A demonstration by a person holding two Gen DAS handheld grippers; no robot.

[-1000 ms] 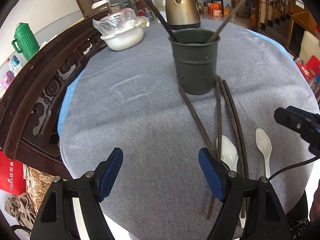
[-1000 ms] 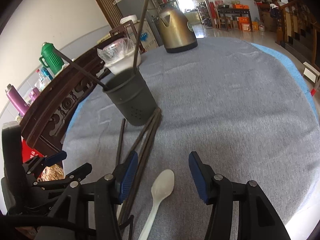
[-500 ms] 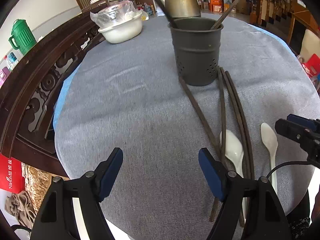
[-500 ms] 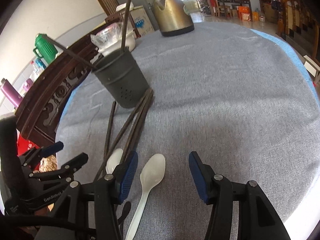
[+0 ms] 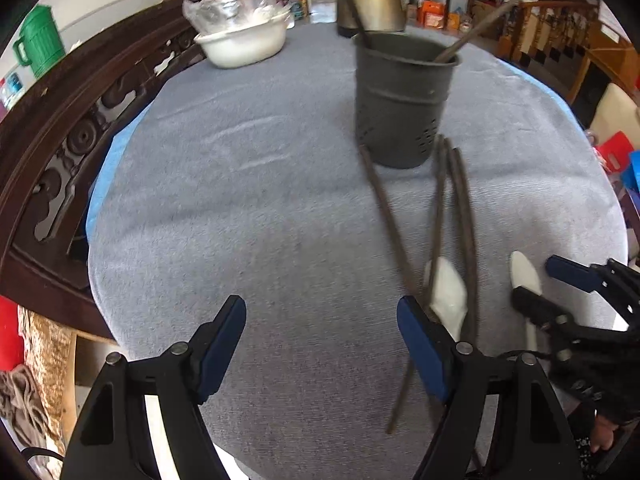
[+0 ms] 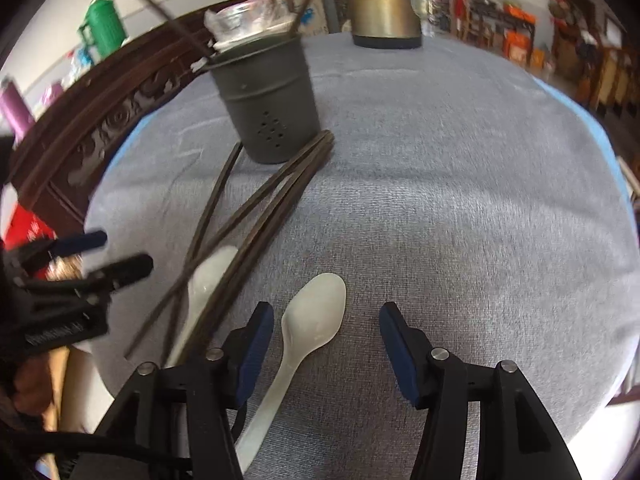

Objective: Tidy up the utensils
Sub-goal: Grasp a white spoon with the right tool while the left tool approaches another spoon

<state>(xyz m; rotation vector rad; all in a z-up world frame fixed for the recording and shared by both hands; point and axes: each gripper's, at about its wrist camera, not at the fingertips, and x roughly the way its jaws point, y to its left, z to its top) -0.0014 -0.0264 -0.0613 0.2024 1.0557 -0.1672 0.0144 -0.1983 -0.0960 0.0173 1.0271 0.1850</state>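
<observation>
Both grippers have come lower and nearer the utensils than half a second ago. The right gripper [image 6: 326, 326] now has its jaws wide apart on either side of a white spoon [image 6: 314, 314], gripping nothing. The left gripper [image 5: 322, 330] hovers with jaws wide apart and empty, its right finger beside a second spoon [image 5: 446, 292] lying among loose chopsticks [image 6: 256, 216] on the grey tabletop [image 6: 440, 184], near the utensil holder [image 6: 266, 98]. The lettering on the left gripper's body is too blurred to read.
</observation>
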